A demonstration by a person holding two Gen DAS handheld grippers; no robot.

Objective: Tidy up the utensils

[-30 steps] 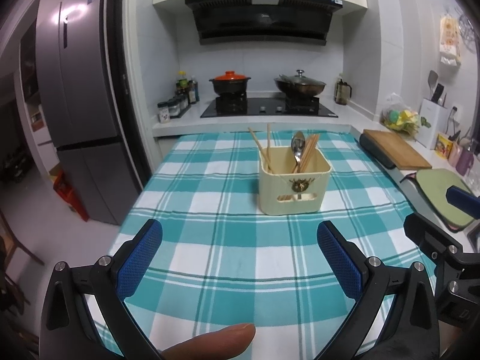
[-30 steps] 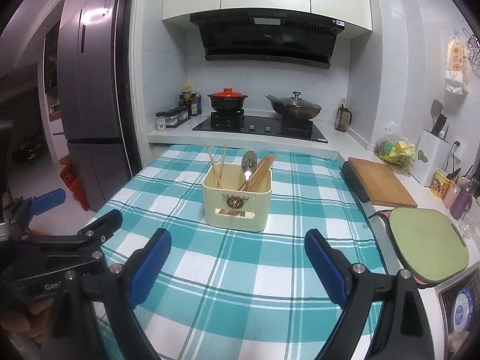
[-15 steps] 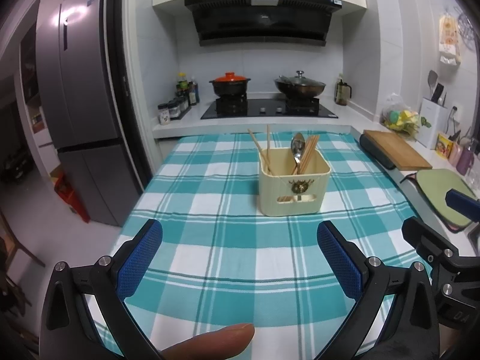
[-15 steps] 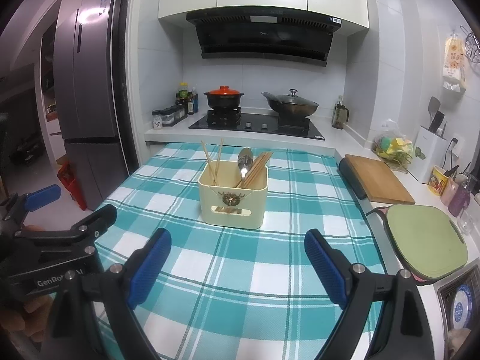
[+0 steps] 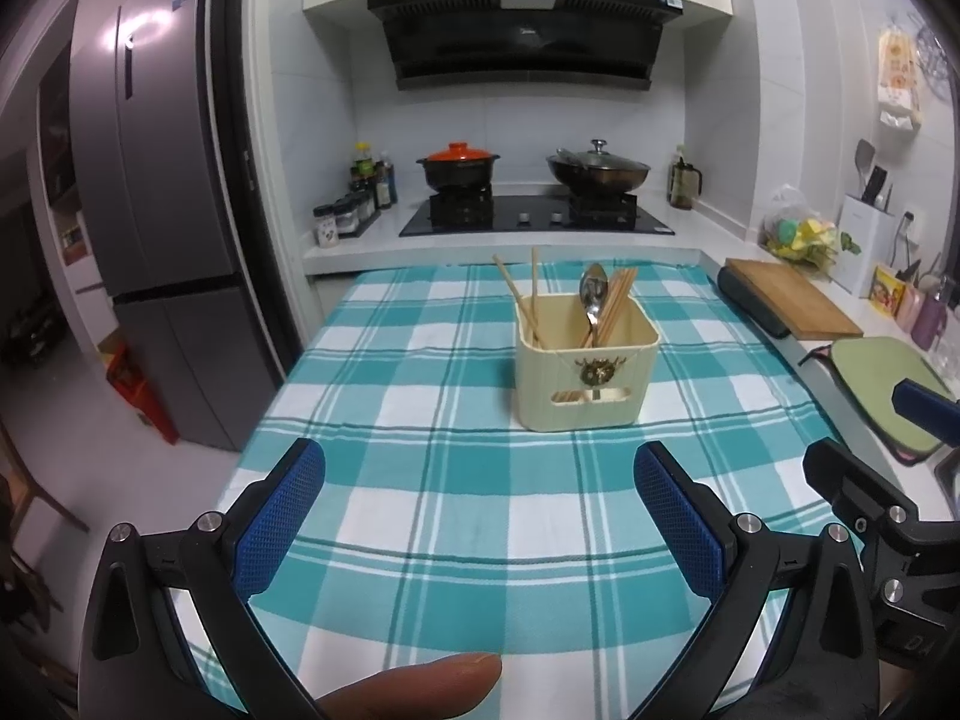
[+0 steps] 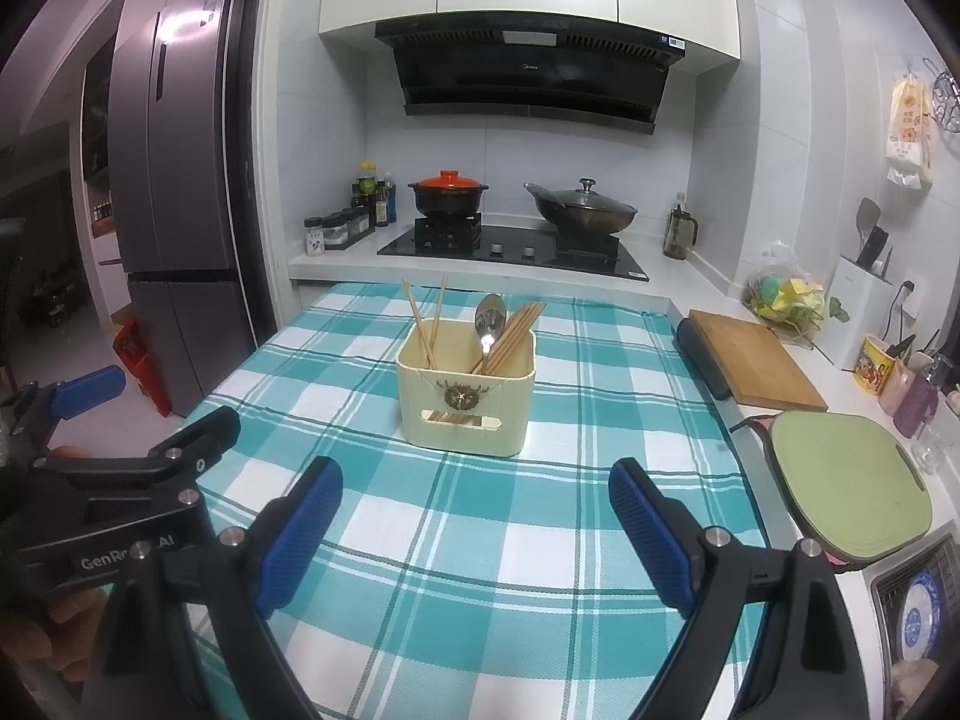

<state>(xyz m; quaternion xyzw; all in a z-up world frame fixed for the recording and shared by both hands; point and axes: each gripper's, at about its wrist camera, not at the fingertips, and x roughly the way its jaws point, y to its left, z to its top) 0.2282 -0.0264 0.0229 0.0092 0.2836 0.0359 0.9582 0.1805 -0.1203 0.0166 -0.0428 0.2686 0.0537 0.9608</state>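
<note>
Both grippers hover low over the checked cloth (image 5: 420, 480) on the worktop, the left gripper (image 5: 480, 516) and the right gripper (image 6: 474, 534) each with jaws spread wide and nothing between them. The cream box (image 6: 465, 399) stands well ahead of them, near the middle of the cloth. Inside it a spoon (image 6: 489, 321) and a bundle of chopsticks (image 6: 513, 330) lean to the right side, while two loose chopsticks (image 6: 429, 324) lean at the left. No utensil lies out on the cloth, so the sorting looks finished or nearly so. Any further move would mean reaching forward to the box.
</note>
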